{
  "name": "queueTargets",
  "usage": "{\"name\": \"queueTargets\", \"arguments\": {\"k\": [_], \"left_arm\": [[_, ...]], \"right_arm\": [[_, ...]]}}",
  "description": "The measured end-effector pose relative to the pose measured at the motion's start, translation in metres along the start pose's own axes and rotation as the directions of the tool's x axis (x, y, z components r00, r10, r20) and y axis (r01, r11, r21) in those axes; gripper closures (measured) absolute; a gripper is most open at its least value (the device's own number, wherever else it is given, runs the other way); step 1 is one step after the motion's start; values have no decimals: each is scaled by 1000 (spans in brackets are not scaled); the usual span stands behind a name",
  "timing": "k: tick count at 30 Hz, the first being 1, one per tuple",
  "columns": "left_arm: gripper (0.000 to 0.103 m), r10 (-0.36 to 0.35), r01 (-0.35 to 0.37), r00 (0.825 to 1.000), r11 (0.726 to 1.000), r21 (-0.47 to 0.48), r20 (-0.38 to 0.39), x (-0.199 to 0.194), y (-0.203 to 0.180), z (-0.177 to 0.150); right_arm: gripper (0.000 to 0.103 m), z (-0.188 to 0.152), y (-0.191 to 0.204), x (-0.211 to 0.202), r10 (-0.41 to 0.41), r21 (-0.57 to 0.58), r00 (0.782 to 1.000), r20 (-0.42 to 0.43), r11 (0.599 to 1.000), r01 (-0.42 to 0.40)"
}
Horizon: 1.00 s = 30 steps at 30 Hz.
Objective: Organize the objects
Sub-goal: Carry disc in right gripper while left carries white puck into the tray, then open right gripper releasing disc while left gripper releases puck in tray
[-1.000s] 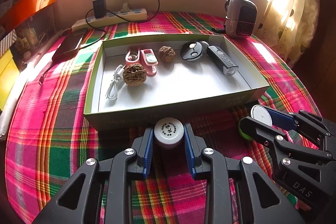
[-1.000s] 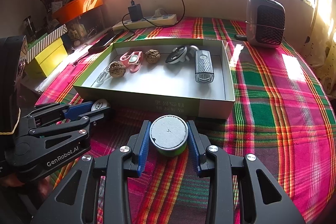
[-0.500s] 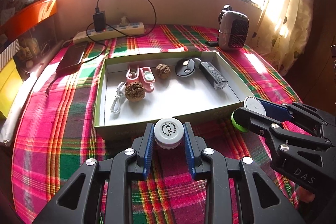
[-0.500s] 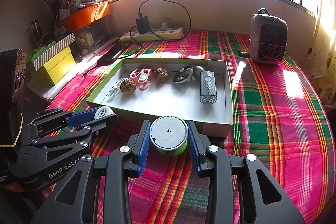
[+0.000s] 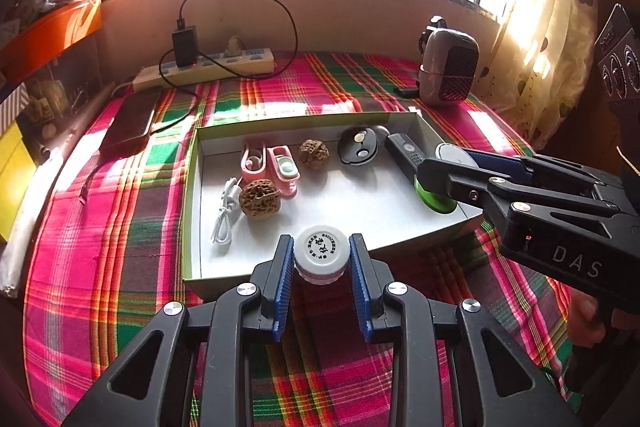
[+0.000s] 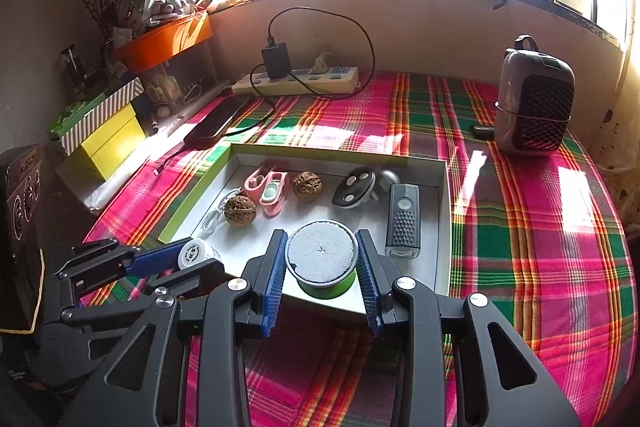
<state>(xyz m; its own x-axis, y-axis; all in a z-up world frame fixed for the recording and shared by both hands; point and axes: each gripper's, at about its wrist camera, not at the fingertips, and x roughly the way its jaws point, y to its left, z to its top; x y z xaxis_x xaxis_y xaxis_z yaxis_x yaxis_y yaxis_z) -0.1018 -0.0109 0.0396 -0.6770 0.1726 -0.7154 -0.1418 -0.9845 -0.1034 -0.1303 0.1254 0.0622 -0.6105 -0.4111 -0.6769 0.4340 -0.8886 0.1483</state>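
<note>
My left gripper is shut on a small white jar with a printed lid, held above the near edge of the open cardboard box. My right gripper is shut on a green tub with a grey lid, held above the box's near right part; it also shows in the left wrist view. The box holds two walnuts, pink clips, a white cable, a black round disc and a grey bike light.
The box lies on a plaid cloth. Behind it are a power strip with a charger, a dark phone and a small grey heater. Yellow boxes and an orange tray stand at the left.
Both grippers have risen and moved forward with their containers, from in front of the box over the cloth to above the box's near edge.
</note>
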Motion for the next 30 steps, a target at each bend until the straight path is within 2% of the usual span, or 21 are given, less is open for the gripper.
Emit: {"name": "queueTargets", "arguments": {"k": [11,30], "left_arm": [[78,1,-1,1000,1000,0,-25,21,4,8],[78,7,-9,998,1000,-23,-67,48,15,14]], "right_arm": [[67,22,-10,42,63,8,996,-59,998,-62],[67,31,-8,83,91,2,987,-130,996,-91]]}}
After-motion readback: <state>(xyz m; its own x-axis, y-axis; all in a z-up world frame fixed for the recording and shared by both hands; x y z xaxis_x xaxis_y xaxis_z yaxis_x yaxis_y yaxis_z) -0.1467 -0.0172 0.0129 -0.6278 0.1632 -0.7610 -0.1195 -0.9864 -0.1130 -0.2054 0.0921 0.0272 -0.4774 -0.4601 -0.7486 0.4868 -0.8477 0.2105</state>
